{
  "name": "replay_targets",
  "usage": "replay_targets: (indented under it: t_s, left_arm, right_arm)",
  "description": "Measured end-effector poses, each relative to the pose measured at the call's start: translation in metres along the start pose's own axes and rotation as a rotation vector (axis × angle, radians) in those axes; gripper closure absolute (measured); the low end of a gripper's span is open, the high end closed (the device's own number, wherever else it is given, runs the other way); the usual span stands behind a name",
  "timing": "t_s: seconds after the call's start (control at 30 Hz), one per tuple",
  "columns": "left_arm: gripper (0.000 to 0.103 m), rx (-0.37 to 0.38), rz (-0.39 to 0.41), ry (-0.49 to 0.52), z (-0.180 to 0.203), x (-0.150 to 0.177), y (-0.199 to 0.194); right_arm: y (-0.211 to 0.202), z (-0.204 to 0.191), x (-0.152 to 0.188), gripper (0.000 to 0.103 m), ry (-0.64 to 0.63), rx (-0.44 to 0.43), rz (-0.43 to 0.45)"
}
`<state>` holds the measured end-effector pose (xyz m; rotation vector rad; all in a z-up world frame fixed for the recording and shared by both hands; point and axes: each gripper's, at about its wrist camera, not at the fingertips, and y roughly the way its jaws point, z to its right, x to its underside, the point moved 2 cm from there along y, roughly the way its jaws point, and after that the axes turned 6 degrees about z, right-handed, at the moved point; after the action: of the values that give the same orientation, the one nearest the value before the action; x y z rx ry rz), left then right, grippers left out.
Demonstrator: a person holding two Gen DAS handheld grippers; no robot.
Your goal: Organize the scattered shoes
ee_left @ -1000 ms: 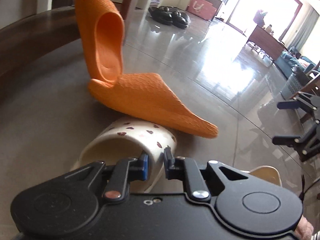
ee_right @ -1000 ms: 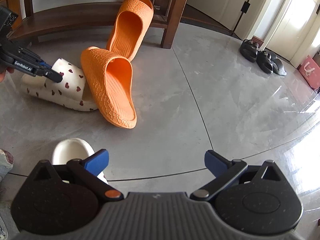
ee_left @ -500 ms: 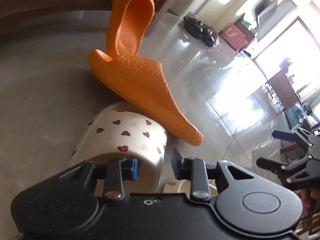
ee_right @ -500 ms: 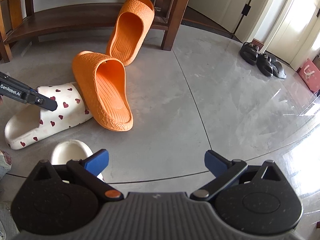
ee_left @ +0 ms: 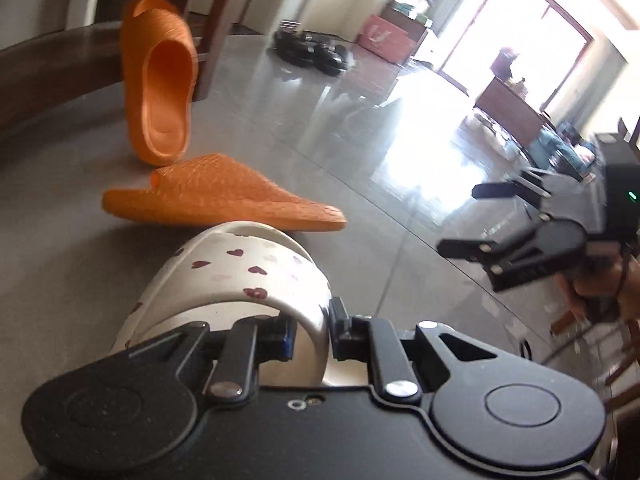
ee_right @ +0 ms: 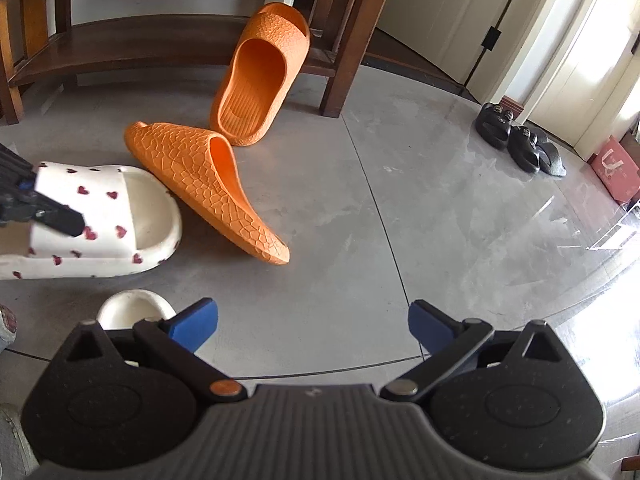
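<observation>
My left gripper (ee_left: 310, 332) is shut on the strap of a white slipper with red hearts (ee_left: 240, 276), held just off the grey floor; the same slipper shows at the left of the right wrist view (ee_right: 104, 216). One orange slipper (ee_right: 208, 184) lies on its side beside it. A second orange slipper (ee_right: 260, 76) leans upright against the wooden bench (ee_right: 120, 40). Another white slipper (ee_right: 134, 312) lies just ahead of my right gripper (ee_right: 312, 326), which is open and empty above the floor.
A pair of black sandals (ee_right: 516, 140) sits on the floor at the far right beside a pink box (ee_right: 616, 168). The bench leg (ee_right: 352, 40) stands behind the orange slippers. Doors and bright windows lie beyond.
My left gripper has swung the heart slipper round and pulled it away from the orange slipper, which has tipped onto its side. The right gripper has stayed in place.
</observation>
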<state>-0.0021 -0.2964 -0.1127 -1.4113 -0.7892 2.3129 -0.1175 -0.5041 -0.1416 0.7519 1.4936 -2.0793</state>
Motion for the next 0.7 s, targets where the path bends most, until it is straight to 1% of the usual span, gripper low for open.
replay_targets:
  t_s: [0.07,0.17,0.23,0.37,0.47,0.57,0.6,0.7]
  left_arm:
    - [0.088,0.084,-0.034,0.129,0.026,-0.008,0.000]
    - [0.087,0.189,-0.102,0.319,0.056,-0.015,0.020]
    - [0.087,0.243,-0.147,0.428,0.073,-0.019,0.044]
    - [0.085,0.334,-0.232,0.617,0.106,-0.038,0.096]
    - [0.085,0.375,-0.273,0.732,0.130,-0.046,0.126]
    - [0.083,0.413,-0.320,0.885,0.165,-0.044,0.160]
    - [0.082,0.420,-0.327,0.913,0.170,-0.042,0.165]
    - [0.076,0.427,-0.348,1.046,0.194,-0.022,0.185]
  right_arm:
    - [-0.007,0.009,0.002,0.001,0.010,0.024,0.007]
    - [-0.020,0.024,0.008,0.001,0.031,0.068,0.017]
    - [-0.030,0.037,0.014,0.001,0.051,0.104,0.022]
    - [-0.049,0.063,0.034,0.001,0.087,0.181,0.015]
    - [-0.060,0.086,0.058,0.001,0.141,0.235,-0.015]
    - [-0.066,0.099,0.076,0.001,0.190,0.259,-0.043]
    - [-0.067,0.103,0.080,0.001,0.203,0.263,-0.051]
    - [-0.071,0.107,0.087,0.001,0.216,0.272,-0.062]
